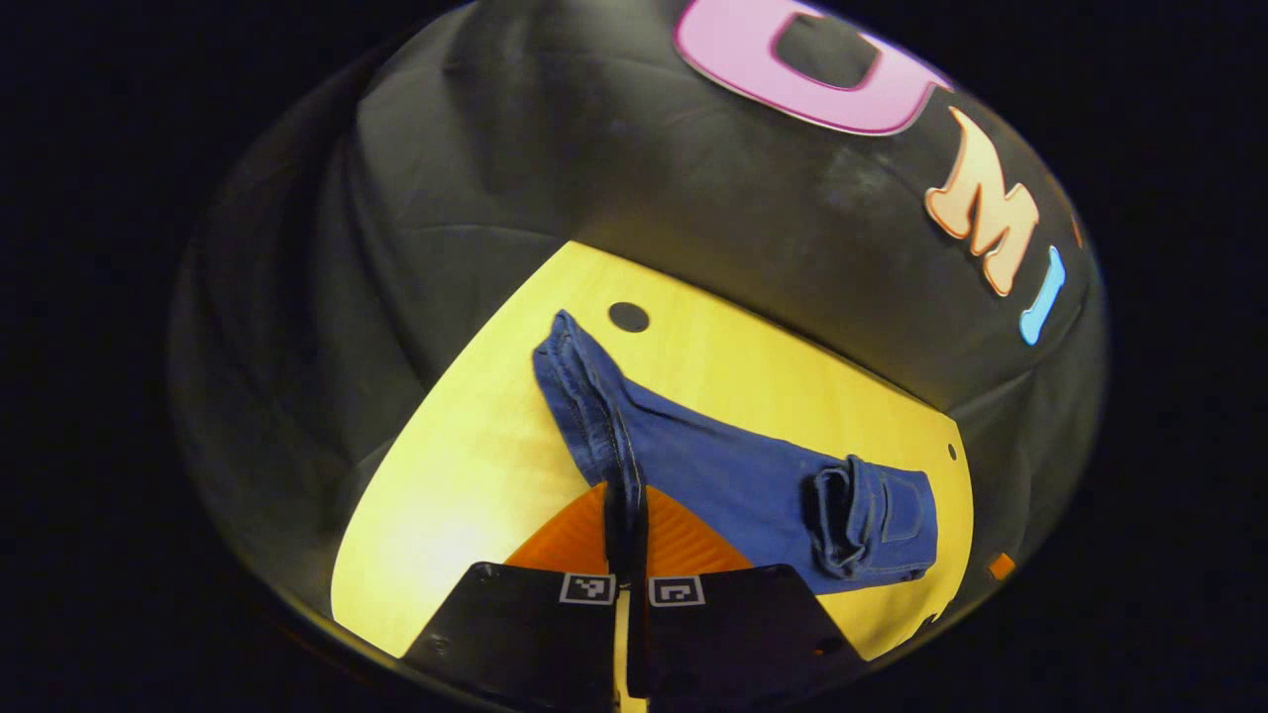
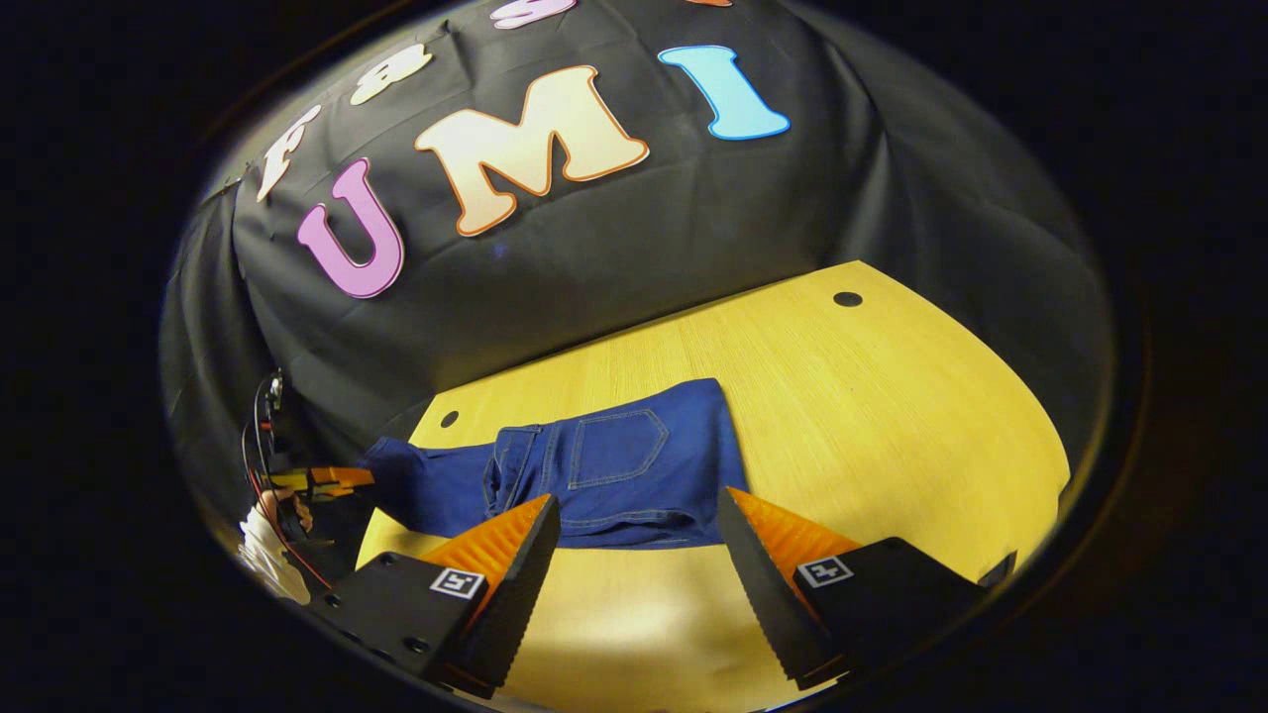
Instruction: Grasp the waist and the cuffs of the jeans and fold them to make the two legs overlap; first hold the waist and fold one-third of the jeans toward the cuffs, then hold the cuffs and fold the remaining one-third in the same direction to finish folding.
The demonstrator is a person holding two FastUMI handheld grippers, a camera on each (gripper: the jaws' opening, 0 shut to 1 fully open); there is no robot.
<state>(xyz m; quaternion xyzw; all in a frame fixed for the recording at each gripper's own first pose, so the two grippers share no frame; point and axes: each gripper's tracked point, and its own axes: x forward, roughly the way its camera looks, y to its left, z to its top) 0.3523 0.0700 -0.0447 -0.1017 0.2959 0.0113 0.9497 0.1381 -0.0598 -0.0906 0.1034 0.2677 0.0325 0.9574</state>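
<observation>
The jeans (image 1: 733, 475) lie on the yellow wooden tabletop (image 1: 466, 465), already doubled lengthwise so that one leg sits on the other. In the left gripper view the cuffs (image 1: 575, 386) are at the far end near a dark round hole (image 1: 628, 317) in the tabletop, and the waist (image 1: 872, 515) has been turned over onto the legs, its back pocket (image 1: 899, 507) facing up. The right gripper view shows the same folded waist end (image 2: 614, 465) with the stitched pocket on top, lying just beyond that claw.

Judging from this, the leg overlap and the first third fold from the waist look done; what is left is the last fold, carrying the cuffs over in the same direction onto the stack.

The left claw (image 1: 626, 515) has its fingers pressed together with a dark strip of denim edge caught between them, near the cuff end of the legs, so it appears to have hold of the jeans for that last fold. The right claw (image 2: 639, 555) stands wide apart, holding nothing, its two fingers either side of the waist end but not touching it. At the left edge of the right gripper view the other gripper (image 2: 297, 495) and a hand in a white sleeve (image 2: 263, 555) sit beside the tabletop.

No brand or label on the jeans can be read; the small square markers on the claws carry patterns, not words.
</observation>
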